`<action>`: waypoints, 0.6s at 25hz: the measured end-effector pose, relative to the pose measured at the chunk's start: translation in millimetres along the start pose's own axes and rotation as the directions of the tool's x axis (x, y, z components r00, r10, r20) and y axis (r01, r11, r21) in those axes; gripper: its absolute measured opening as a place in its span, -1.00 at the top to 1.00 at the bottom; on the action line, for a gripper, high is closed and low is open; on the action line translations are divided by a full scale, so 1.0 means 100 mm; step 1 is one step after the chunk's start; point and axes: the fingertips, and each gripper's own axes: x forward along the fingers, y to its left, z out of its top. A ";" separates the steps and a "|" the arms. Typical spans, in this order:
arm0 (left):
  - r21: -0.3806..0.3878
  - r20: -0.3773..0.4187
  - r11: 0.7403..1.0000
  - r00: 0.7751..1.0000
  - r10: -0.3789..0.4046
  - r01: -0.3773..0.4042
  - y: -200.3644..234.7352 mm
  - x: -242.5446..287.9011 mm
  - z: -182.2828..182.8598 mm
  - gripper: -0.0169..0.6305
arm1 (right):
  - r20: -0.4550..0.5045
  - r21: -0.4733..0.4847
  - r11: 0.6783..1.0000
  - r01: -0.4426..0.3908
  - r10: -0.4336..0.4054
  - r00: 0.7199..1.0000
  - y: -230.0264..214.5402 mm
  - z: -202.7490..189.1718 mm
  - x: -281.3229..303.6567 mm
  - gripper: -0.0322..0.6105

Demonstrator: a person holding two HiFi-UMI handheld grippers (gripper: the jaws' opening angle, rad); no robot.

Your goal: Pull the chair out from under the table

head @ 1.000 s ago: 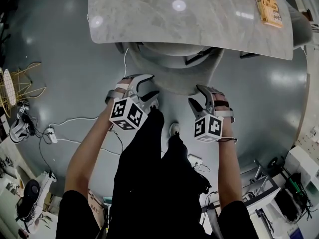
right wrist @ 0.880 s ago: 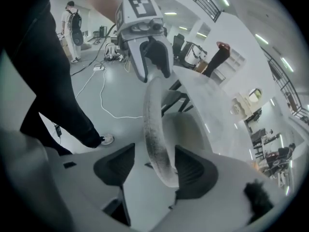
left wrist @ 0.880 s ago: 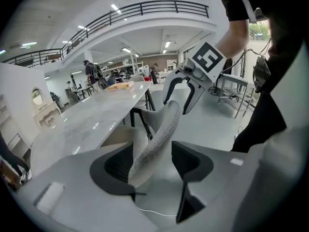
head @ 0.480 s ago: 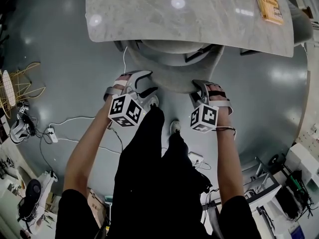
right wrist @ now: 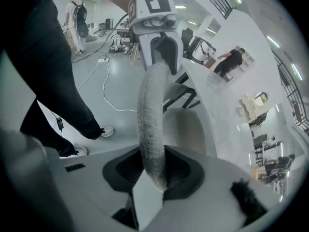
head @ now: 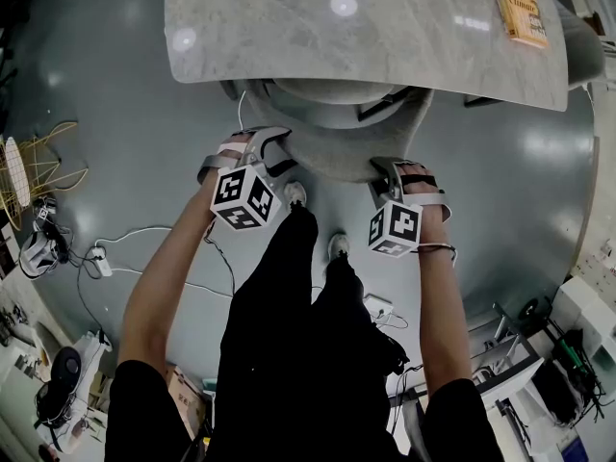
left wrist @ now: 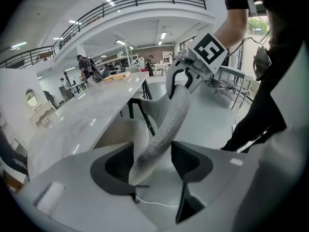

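Under the marble table (head: pixel 366 37), a grey chair (head: pixel 337 147) sits tucked in, its curved backrest showing. At left, the left gripper (head: pixel 285 152) straddles the backrest rim, jaws apart (a gap shows beside the rim). At right, the right gripper (head: pixel 381 175) has just been closing its jaws, which clamp the same rim. A yellow book (head: pixel 517 8) lies on the table's far right.
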 end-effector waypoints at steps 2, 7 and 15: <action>-0.005 0.001 1.000 1.000 -0.022 0.022 -0.01 0.04 0.00 0.22 | -0.001 0.002 1.000 0.002 -0.002 1.000 -0.01 0.00 0.00 0.55; -0.006 0.001 0.999 0.999 -0.046 0.046 -0.05 0.11 -0.06 0.21 | -0.008 0.015 1.000 -0.007 0.007 1.000 0.01 0.00 0.00 0.55; 0.310 -0.139 0.950 0.990 0.014 0.030 -0.04 0.31 -0.17 0.41 | -0.006 0.026 1.000 -0.014 0.014 1.000 -0.01 0.00 0.02 0.55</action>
